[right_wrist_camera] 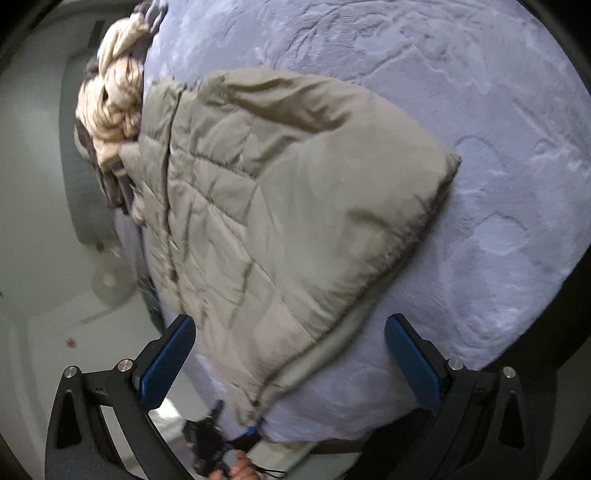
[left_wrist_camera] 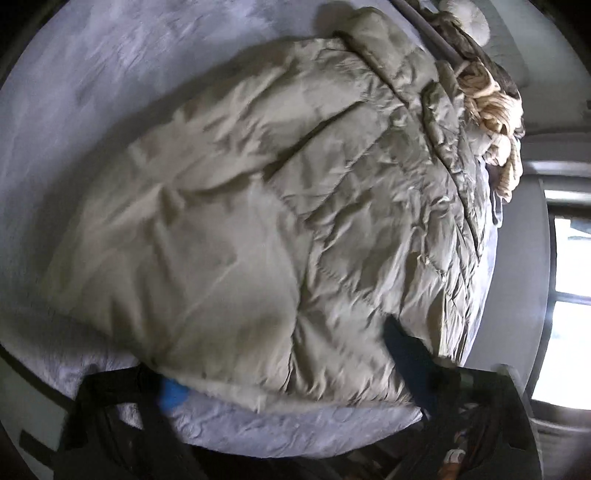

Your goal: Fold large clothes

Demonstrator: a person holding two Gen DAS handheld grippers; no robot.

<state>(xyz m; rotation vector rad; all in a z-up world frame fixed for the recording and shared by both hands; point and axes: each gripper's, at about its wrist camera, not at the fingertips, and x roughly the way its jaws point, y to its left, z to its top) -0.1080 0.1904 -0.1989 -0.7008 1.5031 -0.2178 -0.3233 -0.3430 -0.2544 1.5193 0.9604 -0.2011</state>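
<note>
One quilted coat [left_wrist_camera: 258, 206], one bed [left_wrist_camera: 74, 92]; two clothing heaps [left_wrist_camera: 491, 107]

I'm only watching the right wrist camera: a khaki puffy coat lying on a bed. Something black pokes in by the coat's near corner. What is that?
Observer: That is the left gripper. Its own camera shows its jaws astride the hem of the coat, one over the fabric and one at the edge. It is too blurred to tell whether they pinch.
Operator: Is there daylight in that room?
Observer: Yes, a bright window stands beside the bed.
Operator: Is there anything past the coat's far end?
Observer: A fluffy white thing, beyond the cream knitwear.
</note>
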